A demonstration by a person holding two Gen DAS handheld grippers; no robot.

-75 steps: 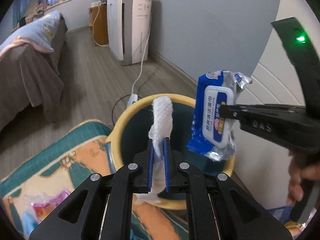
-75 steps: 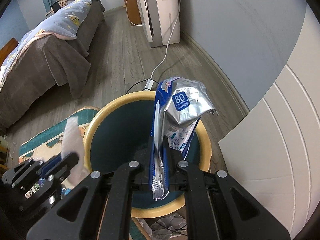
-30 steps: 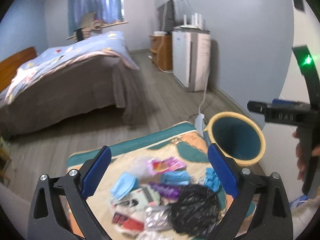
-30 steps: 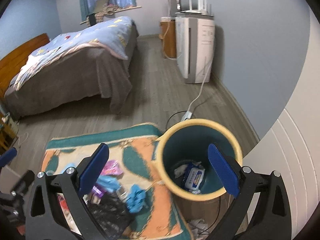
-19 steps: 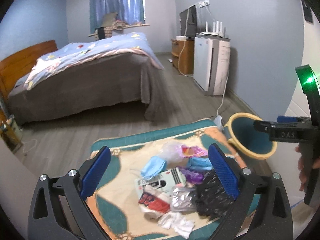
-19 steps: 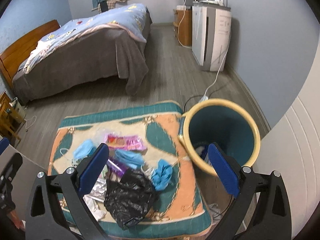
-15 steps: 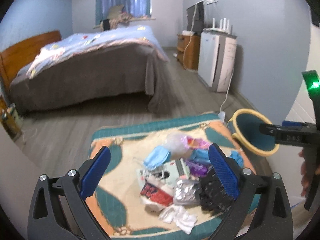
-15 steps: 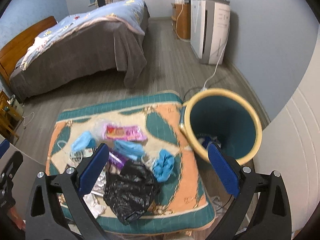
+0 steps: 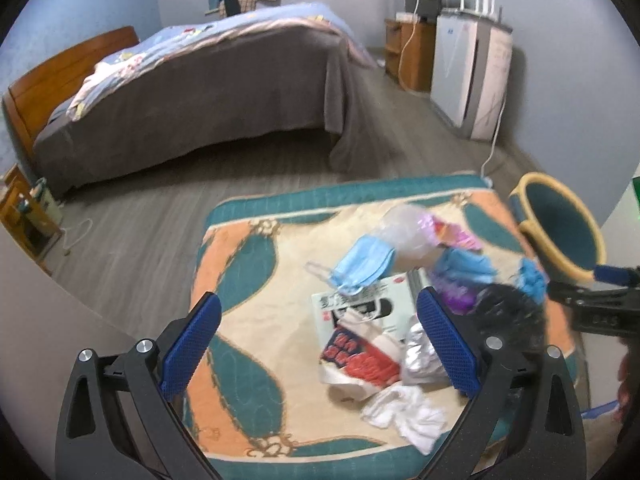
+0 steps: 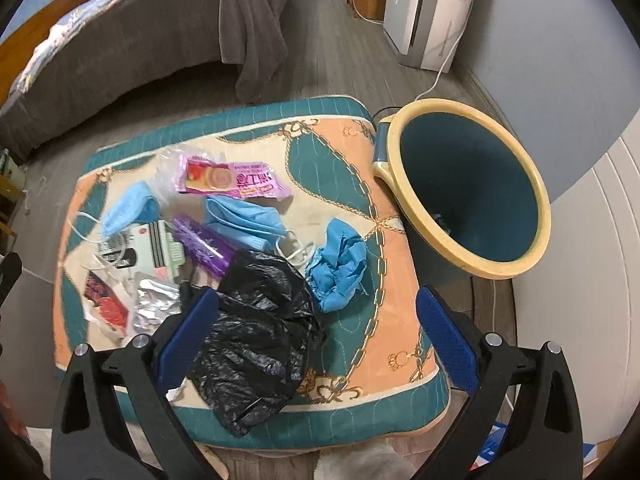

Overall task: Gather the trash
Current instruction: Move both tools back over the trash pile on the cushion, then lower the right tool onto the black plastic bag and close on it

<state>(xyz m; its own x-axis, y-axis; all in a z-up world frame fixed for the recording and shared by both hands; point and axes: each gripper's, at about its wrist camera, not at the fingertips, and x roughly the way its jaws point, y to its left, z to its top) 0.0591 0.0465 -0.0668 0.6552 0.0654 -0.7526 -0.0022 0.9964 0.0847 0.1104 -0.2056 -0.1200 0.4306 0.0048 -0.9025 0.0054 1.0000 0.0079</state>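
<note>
Right wrist: patterned cushion [image 10: 384,280] strewn with trash, bin [image 10: 472,196] beside it, bedroom floor.
Both grippers (left [image 9: 320,344], right [image 10: 316,336]) now gape empty; wipes pack and tissue released since earlier.

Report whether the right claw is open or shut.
Open. The right claw has its blue pads spread wide, nothing between them, above the black bag.

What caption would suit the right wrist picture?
Open right gripper above a black plastic bag on a littered cushion, beside the bin.
</note>
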